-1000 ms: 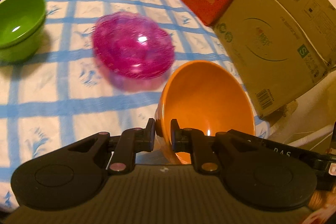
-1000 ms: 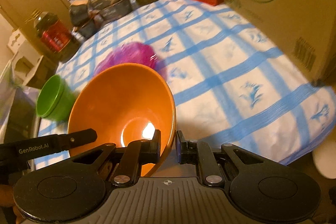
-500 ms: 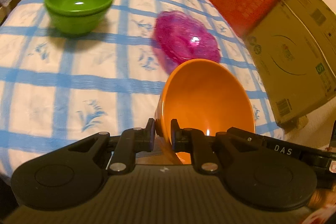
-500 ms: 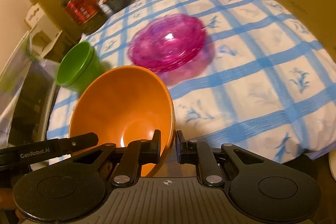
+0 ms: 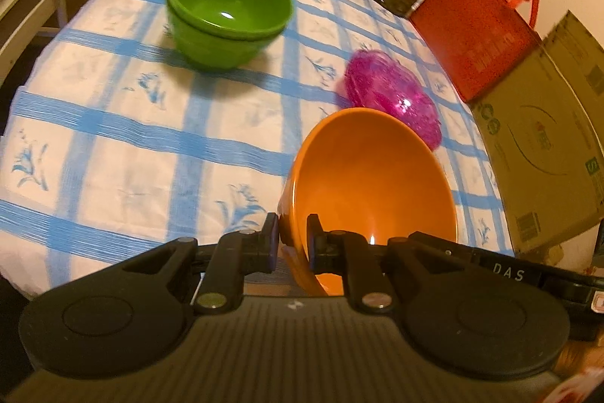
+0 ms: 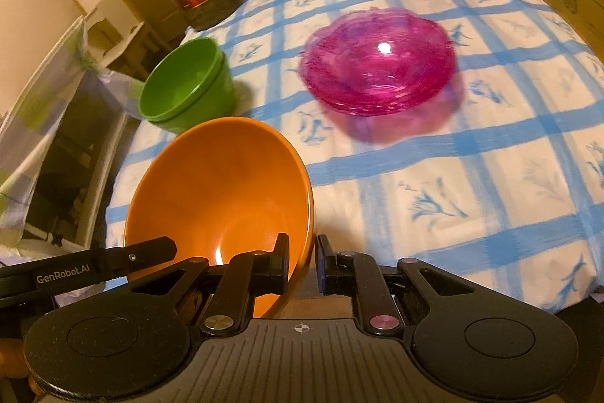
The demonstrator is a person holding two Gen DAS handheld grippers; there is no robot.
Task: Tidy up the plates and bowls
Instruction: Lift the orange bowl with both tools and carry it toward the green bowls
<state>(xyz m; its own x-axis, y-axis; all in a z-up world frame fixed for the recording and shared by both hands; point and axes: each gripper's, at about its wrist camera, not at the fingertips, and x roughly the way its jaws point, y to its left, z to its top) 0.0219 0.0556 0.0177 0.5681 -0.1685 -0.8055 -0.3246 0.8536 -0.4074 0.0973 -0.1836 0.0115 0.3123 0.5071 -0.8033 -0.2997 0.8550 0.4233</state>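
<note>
Blue-checked cloth (image 5: 124, 146) with small leaf prints covers the counter. Both claws pinch one smooth, glossy orange bowl (image 5: 372, 191) by opposite rims — left claw (image 5: 290, 244) and right claw (image 6: 303, 261) each clamped on its thin wall, holding it tilted above the counter's near edge. Ahead sit two nested green bowls (image 5: 226, 8) and translucent, ruffled magenta plates (image 6: 379, 61) — stacked.
</note>
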